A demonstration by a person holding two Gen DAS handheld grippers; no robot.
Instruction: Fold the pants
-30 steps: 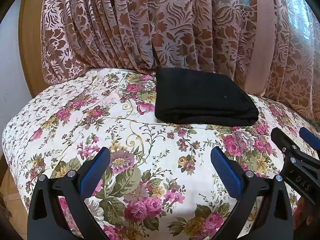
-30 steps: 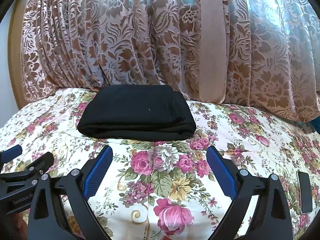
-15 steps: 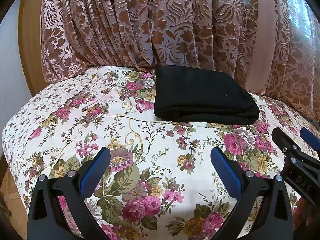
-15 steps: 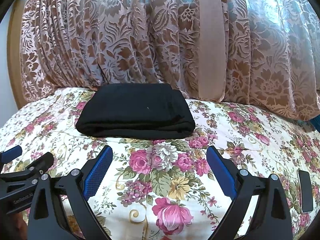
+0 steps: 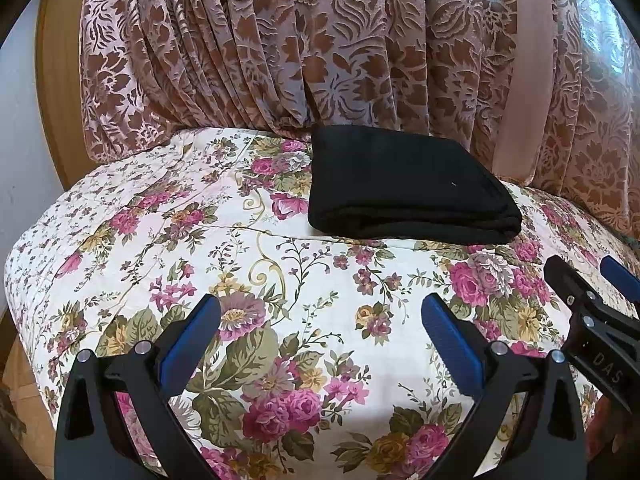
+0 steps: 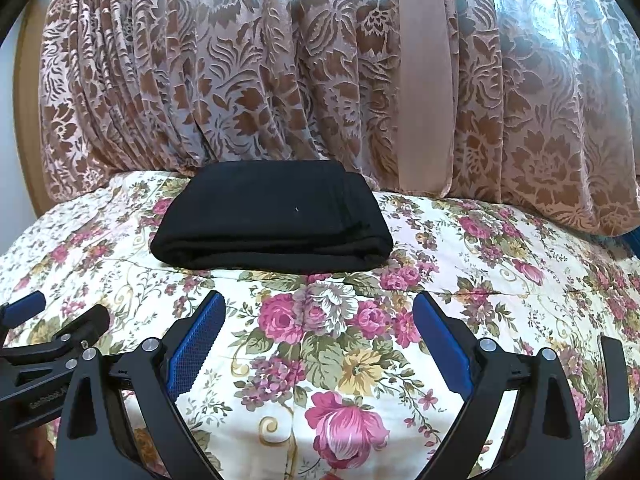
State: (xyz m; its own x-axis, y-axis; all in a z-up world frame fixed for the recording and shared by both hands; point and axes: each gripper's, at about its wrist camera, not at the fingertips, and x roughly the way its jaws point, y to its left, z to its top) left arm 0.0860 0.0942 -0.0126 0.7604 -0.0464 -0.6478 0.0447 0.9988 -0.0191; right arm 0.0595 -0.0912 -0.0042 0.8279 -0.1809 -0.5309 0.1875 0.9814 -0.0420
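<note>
Clearly the black pants (image 5: 408,188) already lie folded into a flat, layered rectangle at the far side of the flowered bedspread (image 5: 280,288), their back edge just below the hanging curtain (image 5: 320,48). The left gripper (image 5: 320,316) and the right gripper (image 6: 318,312) both hover over the near part of the bed, side by side and well apart from the cloth, each with its jaws spread wide and nothing between the blue pads (image 6: 192,348). To my eye the folding looks done or close to it, so the main risk is disturbance: if either gripper reached in again and nipped only the top layer, the stack could peel open or slide, since the soft quilted cover beneath offers little grip and the fabric looks limp. A sweep too far back could also snag the curtain hem and drag it over the bundle. Much stays unseen. Where the back edge of the pants meets the curtain is hard to separate, and the waistband, legs and hems cannot be told apart in the uniform black, so whether the layers line up neatly is uncertain. A small dark flat thing (image 6: 614,380) lies on the bedspread at the right; it is possibly a phone, but the lens edge distorts it too much to say.
</note>
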